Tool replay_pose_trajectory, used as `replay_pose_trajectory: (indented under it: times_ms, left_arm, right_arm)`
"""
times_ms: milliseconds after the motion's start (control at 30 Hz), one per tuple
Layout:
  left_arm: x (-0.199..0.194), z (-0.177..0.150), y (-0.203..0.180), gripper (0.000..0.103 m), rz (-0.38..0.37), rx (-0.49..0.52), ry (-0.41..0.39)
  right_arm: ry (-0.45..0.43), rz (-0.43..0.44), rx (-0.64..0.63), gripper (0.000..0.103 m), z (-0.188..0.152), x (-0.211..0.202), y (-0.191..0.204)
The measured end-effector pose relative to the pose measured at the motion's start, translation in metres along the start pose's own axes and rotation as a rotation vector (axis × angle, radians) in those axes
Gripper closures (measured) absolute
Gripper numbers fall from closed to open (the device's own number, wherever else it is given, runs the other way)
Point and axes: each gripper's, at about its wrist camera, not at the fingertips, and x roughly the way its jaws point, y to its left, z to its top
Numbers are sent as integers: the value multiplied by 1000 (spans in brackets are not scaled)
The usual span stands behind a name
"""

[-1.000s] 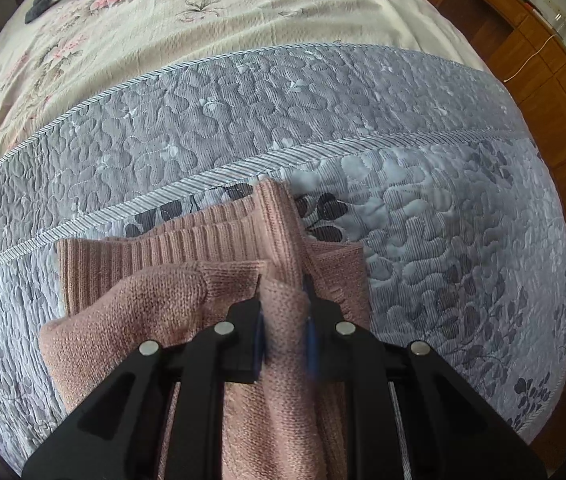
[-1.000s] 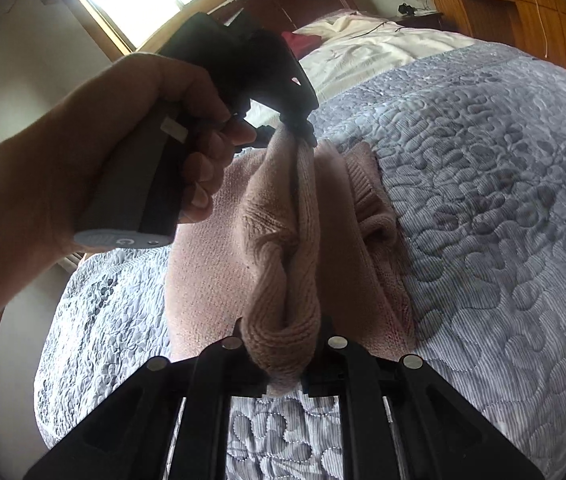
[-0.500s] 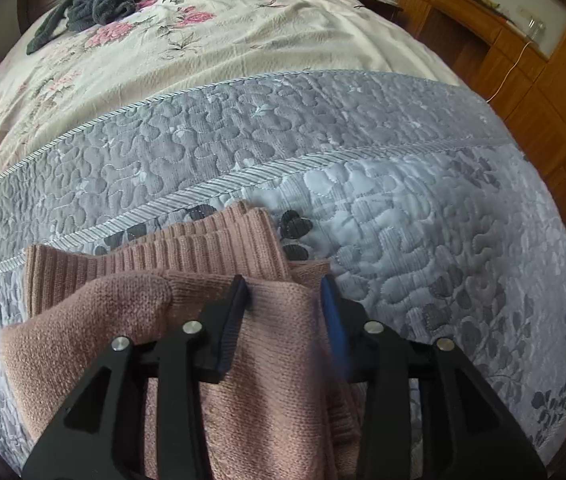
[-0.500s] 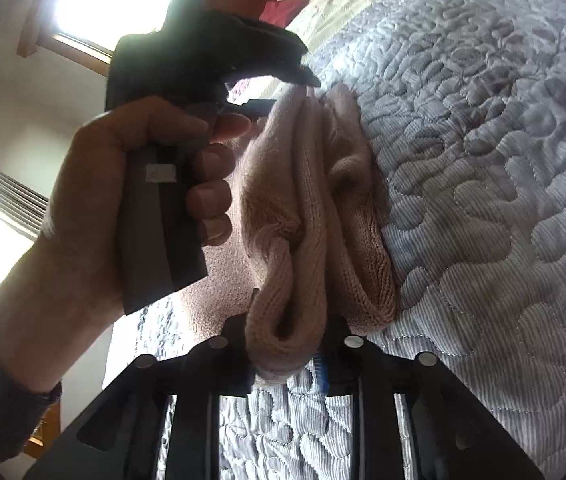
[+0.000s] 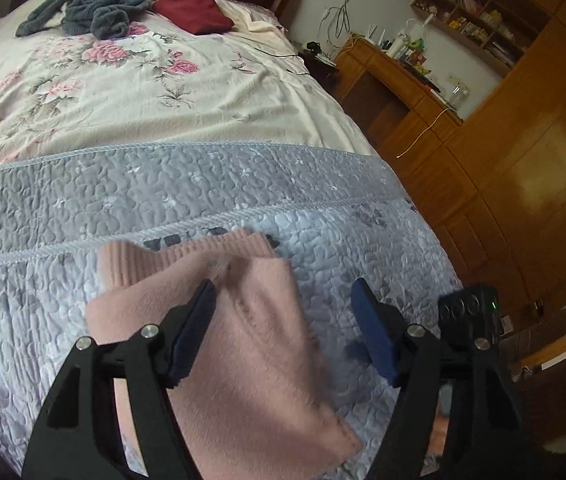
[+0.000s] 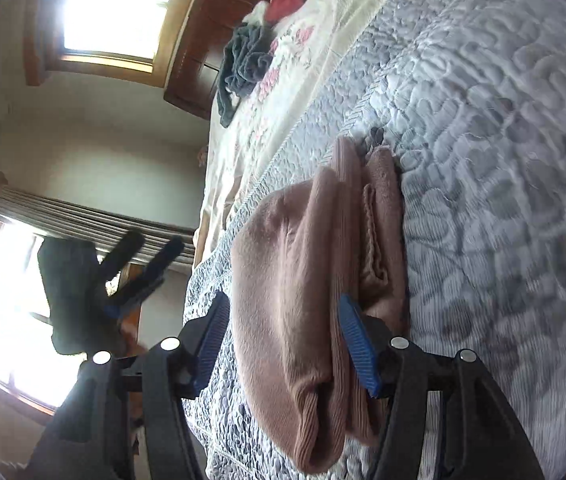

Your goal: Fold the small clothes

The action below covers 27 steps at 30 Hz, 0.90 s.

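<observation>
Left wrist camera shows my left gripper (image 5: 283, 312) with its fingers wide apart, holding nothing, above the pink sweater (image 5: 251, 344). The sweater lies folded on the grey quilt (image 5: 203, 184) of the bed. My right gripper (image 6: 283, 336) also has its fingers spread, one on each side of the sweater, not pressing it. A dark grey garment (image 5: 91, 8) lies far away on the floral sheet (image 5: 131, 92).
</observation>
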Motion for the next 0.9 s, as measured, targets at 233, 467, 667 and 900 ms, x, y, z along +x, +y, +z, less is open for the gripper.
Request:
replay_pose_trajectory:
  times_ms: [233, 467, 667, 900]
  left_arm:
    - [7, -82, 43, 50, -172, -139, 115]
    - [53, -123, 52, 53, -197, -182, 246]
    - [20, -73, 53, 50, -246, -127, 128]
    - [40, -6, 103, 49, -183, -173, 93]
  right_arm:
    - [124, -177, -97, 92, 22, 61, 9]
    - [57, -246, -43, 94, 20, 40, -20]
    - [36, -189, -63, 83, 41, 25, 3]
    - [126, -235, -63, 95, 74, 66, 3]
